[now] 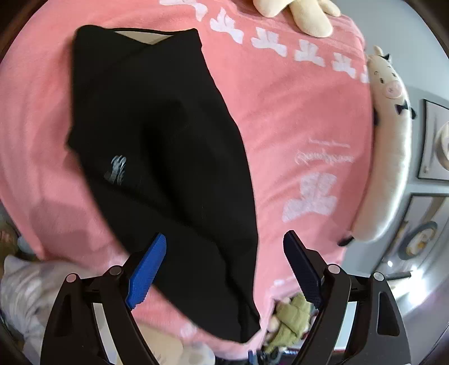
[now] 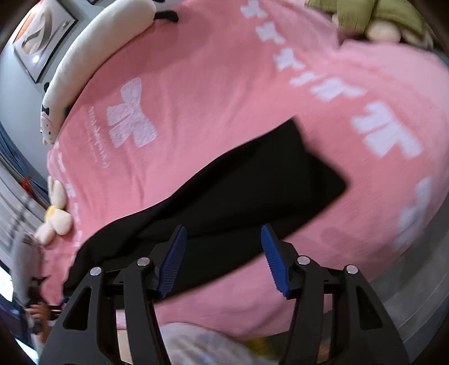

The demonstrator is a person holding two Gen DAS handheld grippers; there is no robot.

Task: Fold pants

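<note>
Black pants [image 1: 157, 134] lie folded lengthwise on a pink blanket [image 1: 294, 112]. A small grey logo marks the cloth, and the pale waistband lining shows at the far end. My left gripper [image 1: 224, 269] hovers open above the near end of the pants, with nothing pinched between its blue pads. In the right wrist view the black pants [image 2: 252, 179] stretch from lower left to a squared end at the right. My right gripper [image 2: 223, 258] hangs open over their near edge, pads clear of the cloth.
A long white plush pig [image 1: 393, 134] lines the blanket's right side. A cream plush [image 1: 303, 14] sits at the far end, and a green plush [image 1: 291, 317] lies by the near edge. Framed pictures [image 1: 435, 140] hang on the grey wall. Pale bedding [image 1: 25, 294] bunches at the lower left.
</note>
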